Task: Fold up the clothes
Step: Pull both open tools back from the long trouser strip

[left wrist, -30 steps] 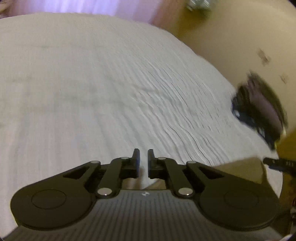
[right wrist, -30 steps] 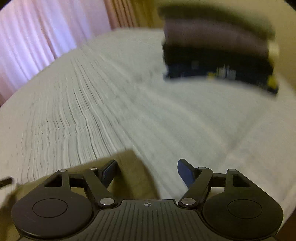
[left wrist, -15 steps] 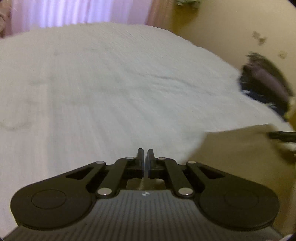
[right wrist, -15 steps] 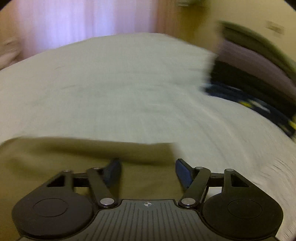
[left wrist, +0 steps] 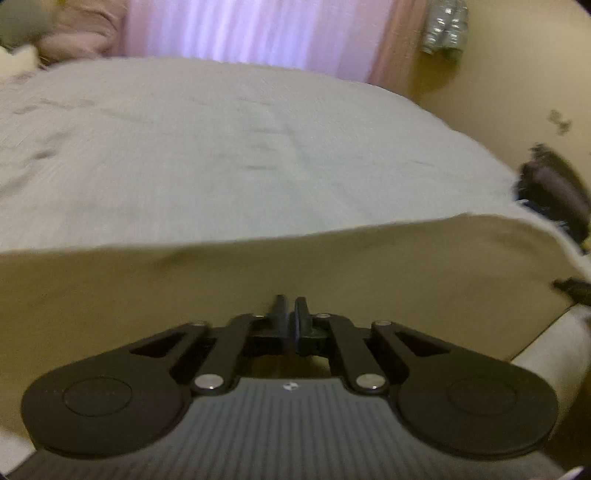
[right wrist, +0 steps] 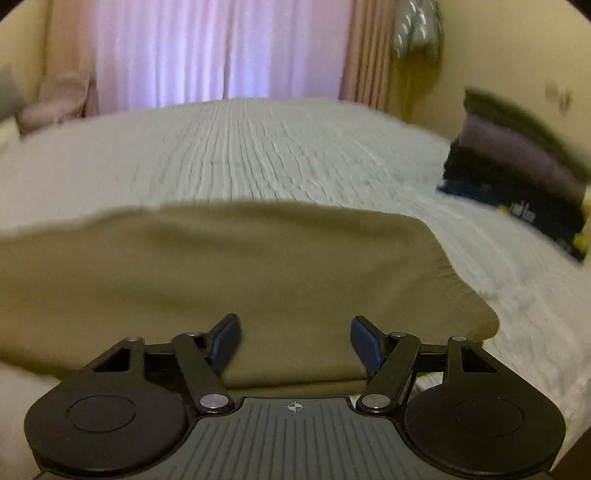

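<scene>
An olive-tan folded garment [right wrist: 258,266] lies on the white bedspread, close in front of both grippers; in the left wrist view the garment [left wrist: 258,273] fills the lower middle. My left gripper [left wrist: 290,314] has its jaws together over the garment's near edge; whether cloth is pinched between them is hidden. My right gripper [right wrist: 295,338] is open, its blue pads [right wrist: 225,341] wide apart just above the garment's near edge. The right gripper's tip [left wrist: 572,290] shows at the far right of the left wrist view.
A stack of folded dark clothes [right wrist: 517,170] sits on the bed at the right; it also shows in the left wrist view [left wrist: 554,192]. White ribbed bedspread [right wrist: 295,147] stretches ahead. Pink curtains [right wrist: 221,51] and a yellow wall stand behind. Pillows [left wrist: 74,33] lie at far left.
Both grippers have swung and drawn back, so the olive garment now fills the near view. The left jaws closed from a small gap. The right gripper stayed open.
</scene>
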{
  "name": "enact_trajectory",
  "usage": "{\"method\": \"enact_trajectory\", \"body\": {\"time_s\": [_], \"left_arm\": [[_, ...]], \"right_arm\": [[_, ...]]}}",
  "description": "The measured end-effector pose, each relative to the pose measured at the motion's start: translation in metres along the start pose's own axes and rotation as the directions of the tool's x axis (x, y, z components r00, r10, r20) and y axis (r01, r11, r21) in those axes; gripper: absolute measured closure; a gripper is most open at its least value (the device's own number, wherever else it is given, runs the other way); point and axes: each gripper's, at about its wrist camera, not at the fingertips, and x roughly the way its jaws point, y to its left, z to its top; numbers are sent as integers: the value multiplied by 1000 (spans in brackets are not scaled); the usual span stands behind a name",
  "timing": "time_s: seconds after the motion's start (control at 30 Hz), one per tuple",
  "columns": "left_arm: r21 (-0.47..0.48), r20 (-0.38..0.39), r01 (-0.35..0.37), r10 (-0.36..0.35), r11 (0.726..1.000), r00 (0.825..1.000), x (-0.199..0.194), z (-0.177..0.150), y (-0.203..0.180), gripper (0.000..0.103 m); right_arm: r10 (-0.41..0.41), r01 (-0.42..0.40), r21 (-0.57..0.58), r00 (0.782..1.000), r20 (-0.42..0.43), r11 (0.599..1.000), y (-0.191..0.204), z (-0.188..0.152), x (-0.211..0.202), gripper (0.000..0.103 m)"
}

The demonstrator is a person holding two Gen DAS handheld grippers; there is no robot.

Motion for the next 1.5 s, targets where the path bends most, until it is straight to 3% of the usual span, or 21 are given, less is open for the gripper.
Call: {"method": "enact_trajectory", "body": {"time_s": [0.13, 0.23, 0.3, 0.37, 0.47, 0.5, 0.53, 0.6, 0.67, 0.77, 0.83, 0.9, 1.1, 1.2, 1.5], "left_arm": [[-66, 118, -144, 151, 987, 981, -28, -17, 58, 100], [-163, 141, -233, 257, 959, 956, -47, -23, 103, 98], [-195, 134, -353, 382, 915, 914, -59, -24, 119, 99], [-296, 70, -408, 445, 864, 893, -76, -24, 129, 100], [-306, 106, -375, 423, 875, 900, -115, -28, 103, 98], [-297, 116, -367, 415, 882, 903, -126, -30, 90, 92], [-299, 110, -343, 389, 890, 915, -132, -31, 75, 85], [-333, 102, -258, 307, 907, 946, -146, -47, 43, 83], [-354, 74, -202, 243, 913, 967, -157, -65, 12, 81], [-365, -23, -230, 238, 902, 971, -168, -86, -32, 78], [-315, -17, -204, 209, 927, 978, -181, -87, -63, 72], [-245, 28, -210, 223, 947, 974, -199, -85, -92, 68], [-138, 91, -239, 252, 961, 963, -236, -88, -151, 55], [-77, 79, -276, 281, 958, 956, -238, -94, -172, 55], [1, 60, -291, 290, 957, 955, -233, -114, -192, 54]], "right_arm": [[-100, 95, 89, 993, 55, 992, -16, -12, 2, 35], [-128, 121, 92, 989, 69, 988, -19, -15, -9, 35], [-149, 142, 125, 988, 49, 982, -22, -12, -25, 35], [-154, 147, 190, 988, 23, 971, -26, -5, -47, 35], [-123, 112, 285, 992, 21, 952, -20, 0, -99, 35], [-100, 89, 308, 995, 23, 947, -15, -1, -113, 35], [-73, 64, 322, 997, 17, 945, -8, -5, -124, 35], [-13, 13, 336, 1000, -1, 942, 8, -15, -142, 35], [53, -43, 308, 998, -25, 950, 29, -28, -155, 35], [105, -85, 245, 992, -67, 966, 62, -38, -180, 35], [162, -147, 219, 986, -48, 964, 76, -40, -202, 35], [180, -174, 200, 983, -15, 964, 84, -39, -222, 35], [172, -178, 195, 984, 45, 965, 84, -31, -268, 35], [139, -146, 213, 989, 46, 966, 79, -32, -283, 35], [105, -111, 241, 994, 39, 964, 61, -48, -304, 35]]}}
